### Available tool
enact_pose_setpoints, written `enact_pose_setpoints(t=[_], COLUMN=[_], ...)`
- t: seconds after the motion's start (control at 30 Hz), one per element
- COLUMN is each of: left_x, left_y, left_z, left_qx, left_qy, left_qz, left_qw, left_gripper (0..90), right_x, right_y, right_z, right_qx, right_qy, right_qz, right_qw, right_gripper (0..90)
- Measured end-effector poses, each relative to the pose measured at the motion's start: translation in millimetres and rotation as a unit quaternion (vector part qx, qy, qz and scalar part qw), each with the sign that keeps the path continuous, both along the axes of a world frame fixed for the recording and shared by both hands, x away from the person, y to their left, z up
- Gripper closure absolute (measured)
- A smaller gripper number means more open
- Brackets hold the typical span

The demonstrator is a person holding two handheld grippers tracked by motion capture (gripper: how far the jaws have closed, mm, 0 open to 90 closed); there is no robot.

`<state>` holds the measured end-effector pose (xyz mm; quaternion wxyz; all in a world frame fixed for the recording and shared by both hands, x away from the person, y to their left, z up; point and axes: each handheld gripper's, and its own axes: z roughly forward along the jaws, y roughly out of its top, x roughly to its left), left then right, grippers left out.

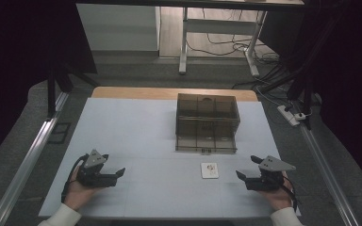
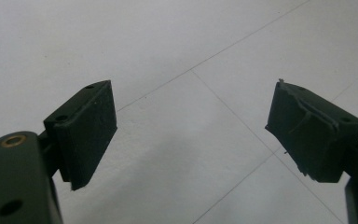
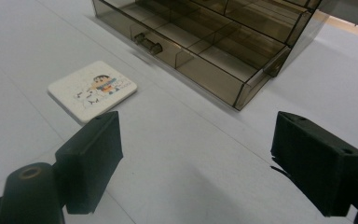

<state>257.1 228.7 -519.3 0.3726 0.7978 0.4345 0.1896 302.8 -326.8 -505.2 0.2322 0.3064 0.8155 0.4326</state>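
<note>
A smoky clear plastic drawer box (image 1: 207, 123) (image 3: 205, 42) stands at the middle of the white table, its lower drawer pulled out toward me and showing bare compartments. A small white square coaster (image 1: 209, 170) (image 3: 92, 88) with a cartoon print lies flat just in front of the drawer. My right gripper (image 1: 244, 176) (image 3: 193, 161) rests low at the front right, open, with the coaster a short way ahead of its left jaw. My left gripper (image 1: 118, 173) (image 2: 191, 135) sits at the front left, open over bare table.
The white table top (image 1: 136, 136) ends in a wooden strip at the back. Metal rails run along both sides. Behind stand a desk frame (image 1: 217, 42), loose cables and a power strip (image 1: 290, 115) on the floor.
</note>
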Motion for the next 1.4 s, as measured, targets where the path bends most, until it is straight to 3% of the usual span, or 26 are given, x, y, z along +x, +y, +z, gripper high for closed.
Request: enact_pose_setpoints(t=[1.1,1.3,1.4], left_x=[-1.9,-1.9,-1.8], left_y=[-3.3,-3.9,-4.2], left_z=[-2.4,-2.6,-2.7], left_qx=[0.005,0.004,0.004], left_qy=[0.003,0.006,0.006], left_qz=[-0.014,-0.014,-0.014], left_qw=[0.9999,0.9999,0.9999], left_gripper=[15.2,15.2,15.2], right_x=[0.4,0.9,1.6], right_y=[1.8,2.0,5.2], right_z=[-4.9,-1.7,7.5], right_qx=[-0.018,-0.016,-0.02], right_qy=[0.015,0.015,0.018], right_qz=[-0.001,0.002,0.012], right_qw=[0.9997,0.9998,0.9996], right_gripper=[18.2,18.8,19.8])
